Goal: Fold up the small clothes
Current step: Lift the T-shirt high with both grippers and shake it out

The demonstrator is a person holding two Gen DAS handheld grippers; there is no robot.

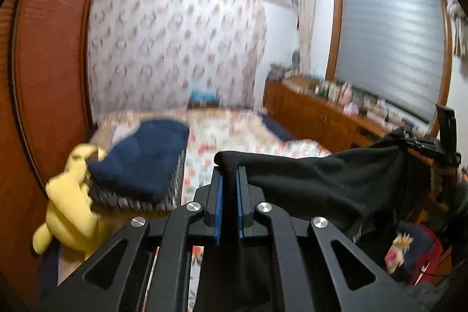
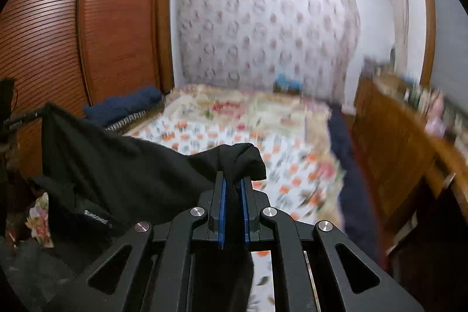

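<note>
Left gripper [image 1: 229,174]: jaws clamped on one edge of the black garment [image 1: 307,180], cloth bunched between the blue pads. Right gripper [image 2: 233,180]: jaws clamped on the opposite edge of the same garment, a fold sticking up above the pads. Garment hangs stretched between the two grippers, held in the air above the bed [image 2: 234,133] with its floral cover; not touching it. On the bed's left side: a folded navy blanket [image 1: 140,157], with a yellow plush toy [image 1: 70,201] just beside it. Both views motion-blurred.
</note>
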